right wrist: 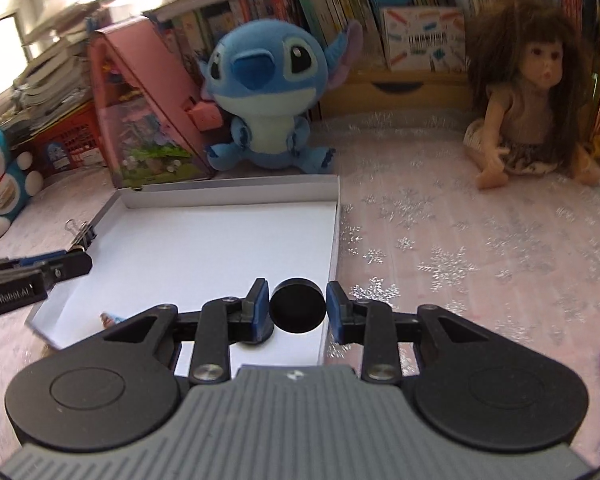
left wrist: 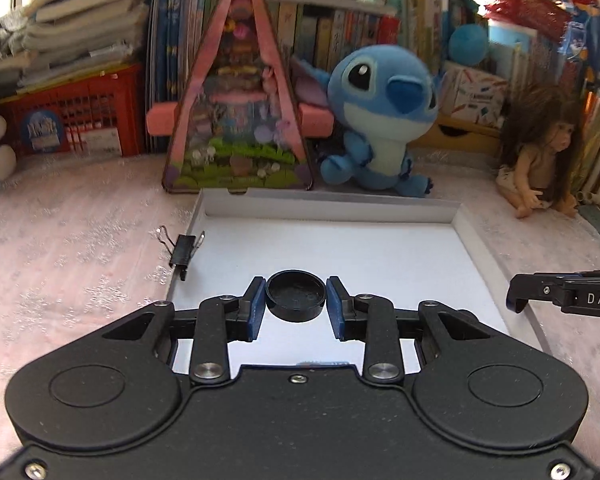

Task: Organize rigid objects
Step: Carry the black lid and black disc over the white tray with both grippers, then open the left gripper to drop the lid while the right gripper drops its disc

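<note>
While the left gripper [left wrist: 296, 302] clasped a round black plastic cap [left wrist: 296, 295], hollow side up, above the shallow white cardboard tray [left wrist: 332, 204], the right gripper [right wrist: 297, 306] pinched a second round black plastic disc [right wrist: 297, 311] over the tray's right edge. A black metal binder clip [left wrist: 184, 250] sat on the tray's left wall.

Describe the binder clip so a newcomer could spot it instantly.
Start at the shallow white box lying open on the pink snowflake cloth, in front of the blue plush. The binder clip is clamped on the box's left wall. It is the only small black item with silver wire handles; the other black pieces are round caps between gripper fingers.
</note>
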`<state>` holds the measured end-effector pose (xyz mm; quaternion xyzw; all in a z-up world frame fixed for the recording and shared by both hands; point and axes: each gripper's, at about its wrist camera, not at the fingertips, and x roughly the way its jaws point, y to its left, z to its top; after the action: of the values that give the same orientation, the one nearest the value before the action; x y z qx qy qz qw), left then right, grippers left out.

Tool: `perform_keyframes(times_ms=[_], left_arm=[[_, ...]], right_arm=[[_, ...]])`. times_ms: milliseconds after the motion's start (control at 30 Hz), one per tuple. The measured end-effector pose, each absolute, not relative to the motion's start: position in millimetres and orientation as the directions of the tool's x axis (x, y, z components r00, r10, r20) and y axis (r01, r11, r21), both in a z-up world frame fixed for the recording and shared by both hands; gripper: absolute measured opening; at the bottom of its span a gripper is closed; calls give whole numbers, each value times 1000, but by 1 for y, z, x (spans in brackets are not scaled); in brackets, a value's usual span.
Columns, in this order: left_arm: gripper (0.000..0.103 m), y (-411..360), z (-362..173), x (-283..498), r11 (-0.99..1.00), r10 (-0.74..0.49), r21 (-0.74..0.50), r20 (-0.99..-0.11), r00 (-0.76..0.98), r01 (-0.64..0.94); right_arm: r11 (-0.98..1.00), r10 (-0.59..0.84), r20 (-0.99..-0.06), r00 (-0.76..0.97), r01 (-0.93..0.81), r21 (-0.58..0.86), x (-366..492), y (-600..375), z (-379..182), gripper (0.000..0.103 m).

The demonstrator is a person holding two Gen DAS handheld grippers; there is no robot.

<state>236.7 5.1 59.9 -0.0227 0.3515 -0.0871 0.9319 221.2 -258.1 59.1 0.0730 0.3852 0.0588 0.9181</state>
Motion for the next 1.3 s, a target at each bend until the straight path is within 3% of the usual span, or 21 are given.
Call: perform_keyframes(times_ms=[400, 1300], left_arm=[[30, -8, 27, 263, 985, -168, -101, -708, 686, 137], [31, -17, 16, 266, 984, -162, -68, -710, 685, 162]], right_arm=[[992, 116, -760, 640, -45, 114, 261, -236, 39, 36], [995, 94, -738, 669, -49, 83, 268, -226, 30, 36]])
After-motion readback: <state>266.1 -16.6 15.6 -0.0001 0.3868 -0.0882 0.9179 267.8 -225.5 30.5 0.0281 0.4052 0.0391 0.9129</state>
